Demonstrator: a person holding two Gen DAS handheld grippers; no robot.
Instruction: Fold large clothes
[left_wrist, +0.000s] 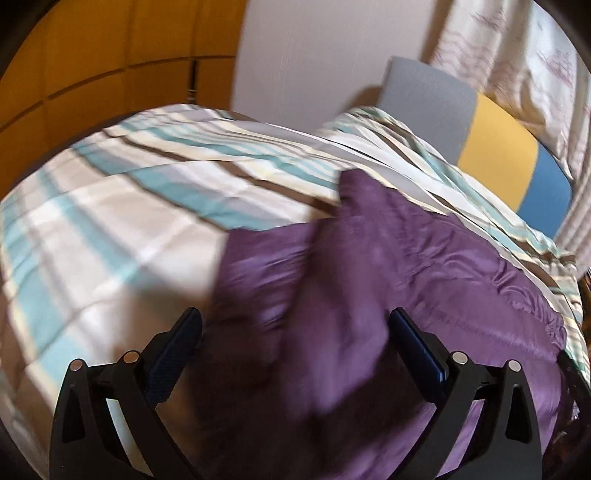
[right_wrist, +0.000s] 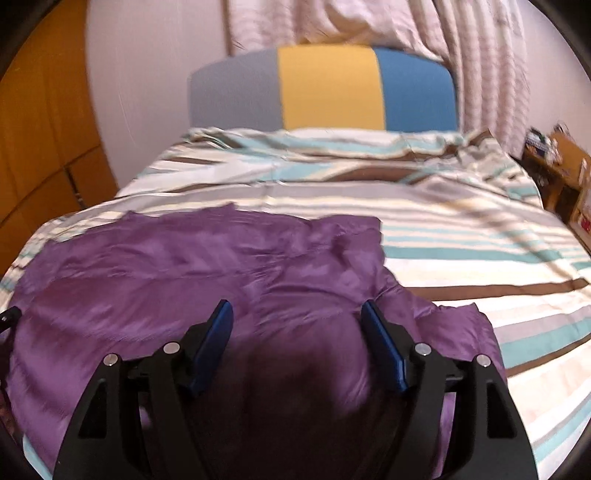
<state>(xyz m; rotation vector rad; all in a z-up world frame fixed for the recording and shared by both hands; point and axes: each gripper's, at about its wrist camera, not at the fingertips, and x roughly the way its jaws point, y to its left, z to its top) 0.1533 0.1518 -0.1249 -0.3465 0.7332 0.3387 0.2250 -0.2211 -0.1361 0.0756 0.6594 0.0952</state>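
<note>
Your left gripper stands wide above the purple garment, nothing pinched between its blue pads. Your right gripper is wide too, holding nothing — the pads are clear of the fabric below. The garment lies crumpled on the striped bedcover, towards the near edge of the bed, with one flap reaching out towards the headboard — well short of it.
</note>
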